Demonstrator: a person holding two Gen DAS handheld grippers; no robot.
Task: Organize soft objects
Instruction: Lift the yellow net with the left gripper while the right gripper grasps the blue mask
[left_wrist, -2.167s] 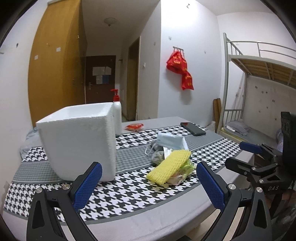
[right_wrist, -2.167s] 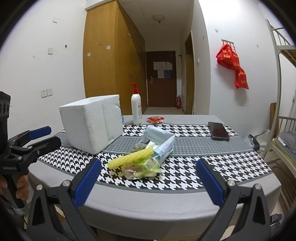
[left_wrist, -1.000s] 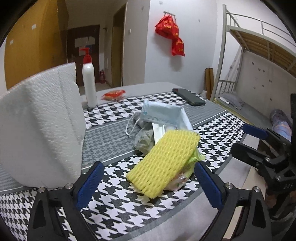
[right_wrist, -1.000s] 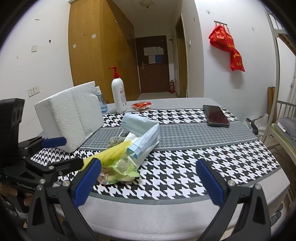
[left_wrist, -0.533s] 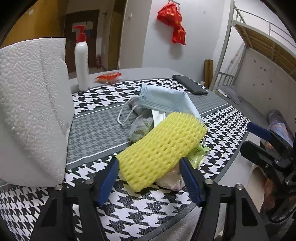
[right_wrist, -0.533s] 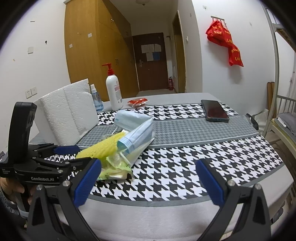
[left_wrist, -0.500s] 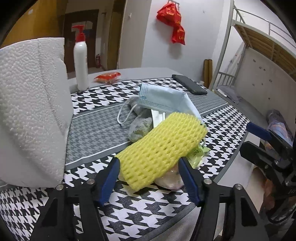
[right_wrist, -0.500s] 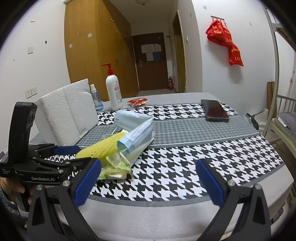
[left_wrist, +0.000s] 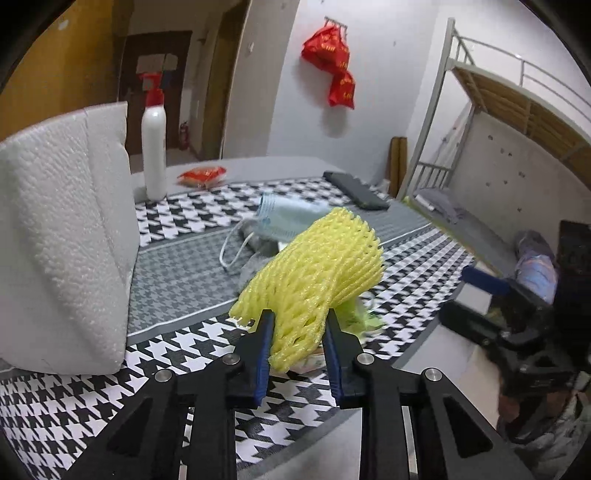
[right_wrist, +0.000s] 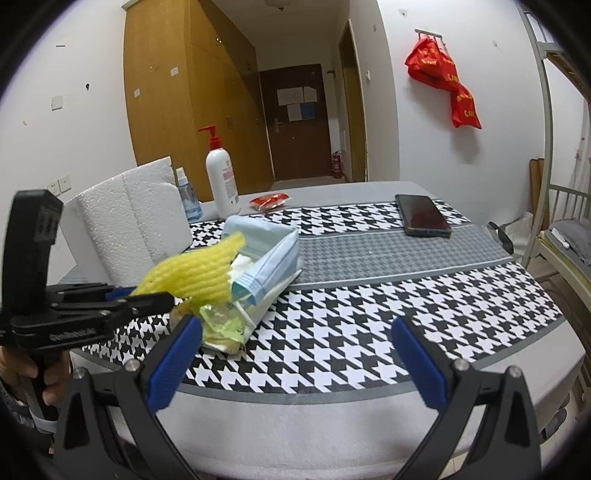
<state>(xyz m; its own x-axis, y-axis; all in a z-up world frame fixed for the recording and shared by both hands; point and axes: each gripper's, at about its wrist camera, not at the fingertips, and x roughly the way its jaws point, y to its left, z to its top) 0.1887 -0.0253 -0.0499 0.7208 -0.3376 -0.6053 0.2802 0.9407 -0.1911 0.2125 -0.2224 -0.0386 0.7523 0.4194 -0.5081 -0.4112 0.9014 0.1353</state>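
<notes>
A yellow foam net sleeve (left_wrist: 317, 273) rises off a small heap on the houndstooth table; my left gripper (left_wrist: 299, 325) is closing on its near end, the blue pads squeezing the foam. From the right wrist view the yellow foam net sleeve (right_wrist: 195, 269) sticks out of the left gripper (right_wrist: 147, 295) at the left. Under it lie a blue face mask (right_wrist: 262, 236), a green-tinted plastic bag (right_wrist: 221, 325) and a greyish bundle (left_wrist: 255, 266). My right gripper (right_wrist: 295, 354) stands open near the table's front edge, with nothing between its fingers.
A white foam box (left_wrist: 62, 236) stands at the left, a pump bottle (right_wrist: 221, 177) and small spray bottle (right_wrist: 186, 199) behind it. A red packet (right_wrist: 267, 201) and a black phone (right_wrist: 423, 216) lie at the far side. A bunk bed (left_wrist: 509, 122) is at the right.
The left gripper moved in on the heap and its jaws came together on the yellow foam sleeve, which now lifts and bends upward. The right gripper edged closer and stayed open.
</notes>
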